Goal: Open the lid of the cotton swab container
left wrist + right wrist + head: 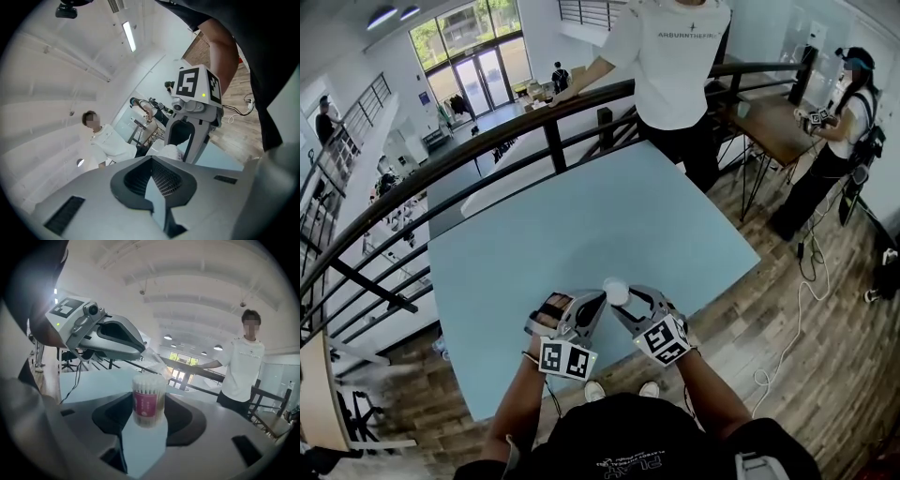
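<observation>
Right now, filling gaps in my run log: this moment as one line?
right gripper: holding cotton swab container | left gripper: shut, tip near container's top

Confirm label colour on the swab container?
Pinkish-red label on the cotton swab container, pale print; clearest in right gripper view.

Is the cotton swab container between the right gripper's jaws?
Yes, the right gripper view shows the cotton swab container standing upright between the jaws of the right gripper.
</observation>
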A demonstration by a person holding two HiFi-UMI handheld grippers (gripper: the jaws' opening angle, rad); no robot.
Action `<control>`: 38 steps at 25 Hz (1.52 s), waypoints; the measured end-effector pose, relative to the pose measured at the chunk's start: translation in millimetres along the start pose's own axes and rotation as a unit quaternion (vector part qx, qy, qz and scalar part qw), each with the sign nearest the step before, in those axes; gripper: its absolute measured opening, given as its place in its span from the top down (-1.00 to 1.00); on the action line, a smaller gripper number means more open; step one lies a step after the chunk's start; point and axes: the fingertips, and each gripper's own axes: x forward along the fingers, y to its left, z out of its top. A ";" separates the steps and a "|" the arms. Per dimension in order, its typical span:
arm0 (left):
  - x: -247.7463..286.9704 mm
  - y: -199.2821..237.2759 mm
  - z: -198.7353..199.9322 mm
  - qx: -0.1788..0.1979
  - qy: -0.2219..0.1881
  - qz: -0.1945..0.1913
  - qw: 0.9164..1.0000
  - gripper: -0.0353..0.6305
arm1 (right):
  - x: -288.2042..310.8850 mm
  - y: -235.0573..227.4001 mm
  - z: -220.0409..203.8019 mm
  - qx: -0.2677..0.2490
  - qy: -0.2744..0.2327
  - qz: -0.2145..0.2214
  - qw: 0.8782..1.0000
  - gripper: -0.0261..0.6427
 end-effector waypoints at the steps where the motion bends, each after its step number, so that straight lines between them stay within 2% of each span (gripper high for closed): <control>1: 0.9 2.9 -0.3 -0.006 -0.001 0.004 1.000 0.85 | 0.4 0.5 -0.3 0.001 0.000 0.001 1.000 0.27; 7: 7.3 19.8 4.4 -0.047 -0.014 0.023 0.999 0.85 | -2.7 8.0 -1.0 -0.009 0.001 0.010 1.000 0.26; 11: 12.6 30.9 7.6 -0.112 -0.028 0.026 0.993 0.85 | -8.0 14.7 -0.4 -0.007 -0.001 0.018 1.000 0.26; 13: 16.3 35.4 8.8 -0.130 -0.034 0.030 0.991 0.86 | -9.4 17.7 1.2 -0.012 -0.004 0.022 1.000 0.26; 20: 26.4 42.9 10.7 -0.158 -0.048 0.037 0.986 0.85 | -11.6 27.2 2.7 -0.011 -0.006 0.024 1.000 0.26; 24: 32.7 46.5 16.1 -0.162 -0.051 0.041 0.985 0.85 | -13.7 29.8 5.5 0.000 -0.011 0.025 1.000 0.26; 28: 30.9 53.5 14.9 -0.201 -0.057 0.056 0.976 0.85 | -15.4 27.0 4.6 0.013 -0.014 0.021 1.000 0.26; 32: 23.8 56.5 4.7 -0.209 -0.045 0.075 0.974 0.85 | -18.2 18.6 2.2 0.009 -0.017 -0.003 1.000 0.26; 35: 17.8 57.0 -6.9 -0.239 -0.038 0.082 0.967 0.85 | -21.5 6.0 4.0 0.025 -0.028 -0.030 0.999 0.26; 37: 13.1 52.9 -12.2 -0.280 -0.046 0.071 0.956 0.85 | -25.6 -1.1 9.9 0.047 -0.036 -0.043 0.997 0.26; 38: 10.5 49.4 -13.7 -0.307 -0.055 0.063 0.948 0.85 | -28.1 -4.3 13.0 0.057 -0.038 -0.049 0.996 0.25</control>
